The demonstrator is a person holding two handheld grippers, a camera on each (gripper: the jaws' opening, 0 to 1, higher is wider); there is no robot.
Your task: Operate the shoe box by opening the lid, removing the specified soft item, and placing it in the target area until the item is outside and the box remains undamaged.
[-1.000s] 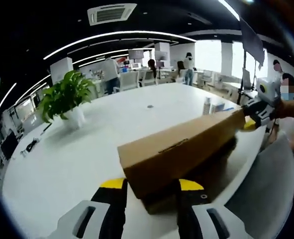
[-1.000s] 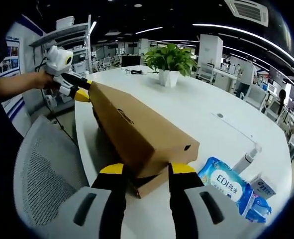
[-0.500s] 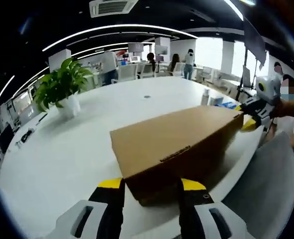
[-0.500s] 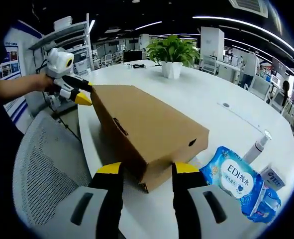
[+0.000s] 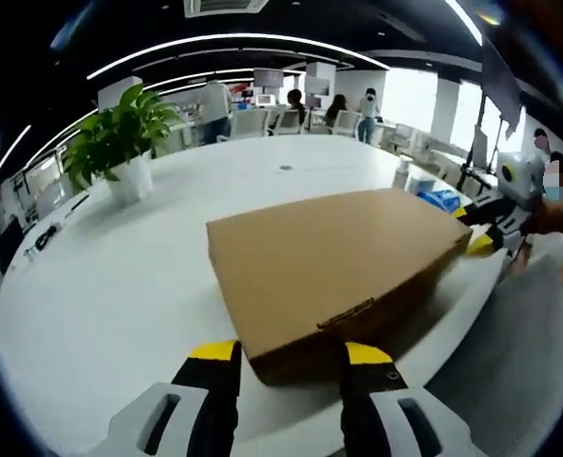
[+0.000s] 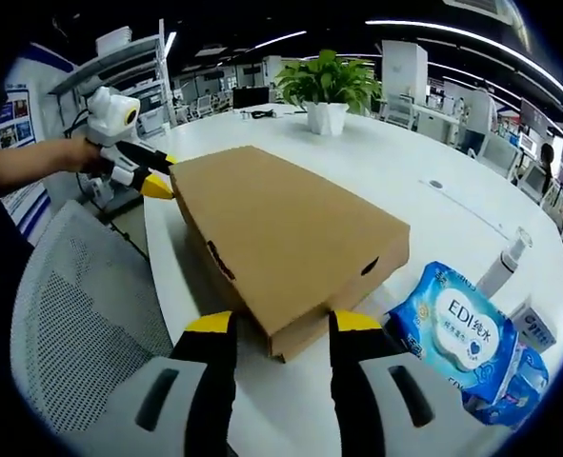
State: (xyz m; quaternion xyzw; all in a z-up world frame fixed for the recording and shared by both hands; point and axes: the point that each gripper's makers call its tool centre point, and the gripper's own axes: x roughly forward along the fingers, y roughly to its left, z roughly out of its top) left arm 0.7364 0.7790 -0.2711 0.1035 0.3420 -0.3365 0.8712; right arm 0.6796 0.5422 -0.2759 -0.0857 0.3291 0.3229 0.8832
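Bright, even office light falls from long ceiling strips (image 5: 233, 43), bent into arcs by the fisheye (straight lines bow hardest toward the edges). Windows (image 5: 410, 95) at upper right of the left gripper view blow out white. The white table (image 6: 395, 181) glares softly; the cardboard box (image 5: 333, 262) casts a faint shadow. Distant desks are blurred.

shoe box (image 6: 281, 238): plain brown cardboard, matt, smooth faces
table (image 5: 119, 276): white top, smooth, faintly glossy
chair (image 6: 81, 314): grey mesh fabric, perforated, at the table's near edge
wipes pack (image 6: 457, 333): blue and white plastic film, shiny
left gripper (image 5: 286, 357): yellow-tipped black jaws, matt plastic look
plant pot (image 5: 129, 178): white, smooth
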